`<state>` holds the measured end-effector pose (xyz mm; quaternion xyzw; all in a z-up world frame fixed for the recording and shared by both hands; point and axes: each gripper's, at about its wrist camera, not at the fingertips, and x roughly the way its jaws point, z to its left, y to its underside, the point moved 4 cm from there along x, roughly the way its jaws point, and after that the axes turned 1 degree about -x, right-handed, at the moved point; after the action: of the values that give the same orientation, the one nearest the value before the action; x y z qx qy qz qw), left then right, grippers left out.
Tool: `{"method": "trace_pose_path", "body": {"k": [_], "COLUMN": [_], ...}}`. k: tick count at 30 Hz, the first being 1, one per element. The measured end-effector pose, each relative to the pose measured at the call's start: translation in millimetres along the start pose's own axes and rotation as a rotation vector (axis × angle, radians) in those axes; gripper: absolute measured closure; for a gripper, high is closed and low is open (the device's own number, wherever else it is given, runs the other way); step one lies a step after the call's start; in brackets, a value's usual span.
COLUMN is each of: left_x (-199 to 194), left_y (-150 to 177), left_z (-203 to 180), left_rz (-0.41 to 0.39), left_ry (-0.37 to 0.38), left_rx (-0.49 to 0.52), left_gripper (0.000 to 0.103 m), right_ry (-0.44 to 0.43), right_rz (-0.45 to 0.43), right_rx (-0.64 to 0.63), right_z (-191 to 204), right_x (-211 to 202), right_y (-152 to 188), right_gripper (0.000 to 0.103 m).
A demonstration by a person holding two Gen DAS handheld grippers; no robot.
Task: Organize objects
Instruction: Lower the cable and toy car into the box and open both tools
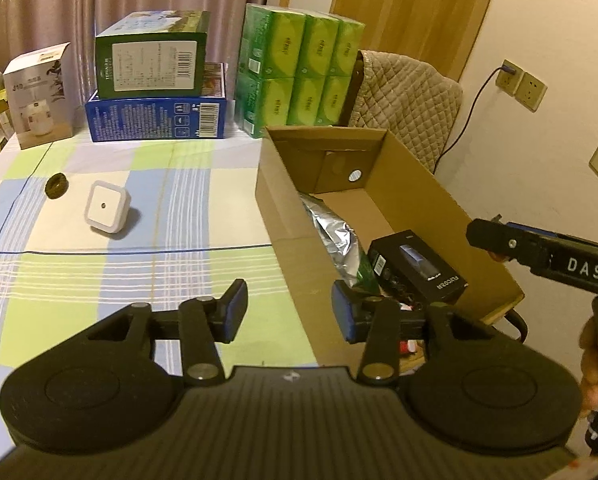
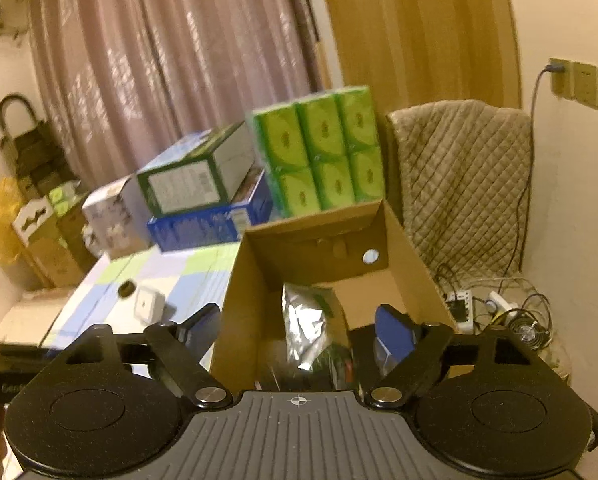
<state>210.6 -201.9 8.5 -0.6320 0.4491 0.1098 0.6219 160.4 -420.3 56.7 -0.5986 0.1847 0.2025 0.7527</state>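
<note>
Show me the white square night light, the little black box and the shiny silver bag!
white square night light (image 1: pixel 106 205), left wrist view, its front face.
black box (image 1: pixel 419 266), left wrist view, its top face.
silver bag (image 2: pixel 303 320), right wrist view, its crinkled middle.

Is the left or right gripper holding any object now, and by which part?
Nothing is held. The left gripper and right gripper both have open jaws with nothing between them.

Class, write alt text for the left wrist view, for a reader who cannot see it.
The left gripper, jaws open and empty, hovers at the edge of an open cardboard box holding a silver foil bag and a small black box. A white square plug-in light and a dark round object lie on the checked tablecloth.
</note>
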Motion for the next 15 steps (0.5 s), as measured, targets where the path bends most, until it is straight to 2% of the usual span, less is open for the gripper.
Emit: {"method": "trace_pose_path", "body": {"k": [7, 9, 15], "left_x": [-6.5, -8.3, -14.2], "left_y": [2.8, 3.8, 7.4], "left_z": [14.4, 18.5, 30.5], "left_rz": [-0.010, -0.013, -0.014], "left_ry": [-0.011, -0.013, -0.025], "left_rx": [-0.007, -0.012, -0.010], "left_gripper": [0.055, 0.050, 0.043], "right_ry": [0.020, 0.017, 0.003], "right_rz": [0.001, 0.001, -0.005], "right_rx": [0.005, 0.006, -0.022], "right_z": [-0.9, 1.8, 22.3], "right_x": [-5.6, -7.3, -14.4], "right_y": [0.5, 0.1, -6.0], "right_gripper": [0.021, 0.020, 0.020]}}
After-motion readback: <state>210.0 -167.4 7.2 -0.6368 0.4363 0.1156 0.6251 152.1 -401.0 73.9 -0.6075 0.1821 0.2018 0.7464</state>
